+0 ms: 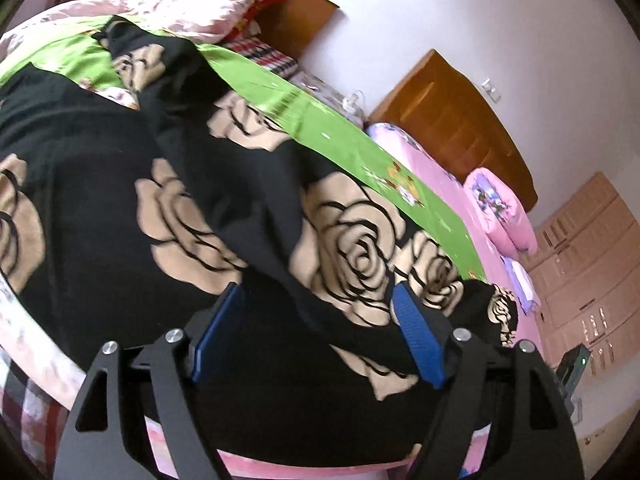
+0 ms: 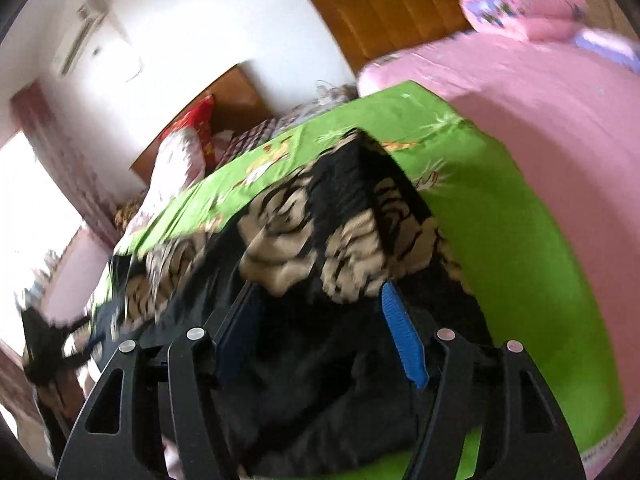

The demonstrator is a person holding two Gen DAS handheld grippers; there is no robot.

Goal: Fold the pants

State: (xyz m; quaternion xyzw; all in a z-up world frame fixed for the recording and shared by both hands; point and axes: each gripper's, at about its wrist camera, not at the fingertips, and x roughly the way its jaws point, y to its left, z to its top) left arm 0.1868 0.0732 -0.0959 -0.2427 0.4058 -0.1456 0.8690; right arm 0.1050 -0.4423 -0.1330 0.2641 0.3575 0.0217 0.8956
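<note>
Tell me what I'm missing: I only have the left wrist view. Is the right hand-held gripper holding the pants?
Observer: No. The right hand-held gripper stands open over the pants, with cloth between the fingers but not pinched.
Operator: What's on the wall out of my view?
Observer: An air conditioner, high up.
Operator: Any daylight source?
Observer: A bright window at the left edge of the right wrist view.
</note>
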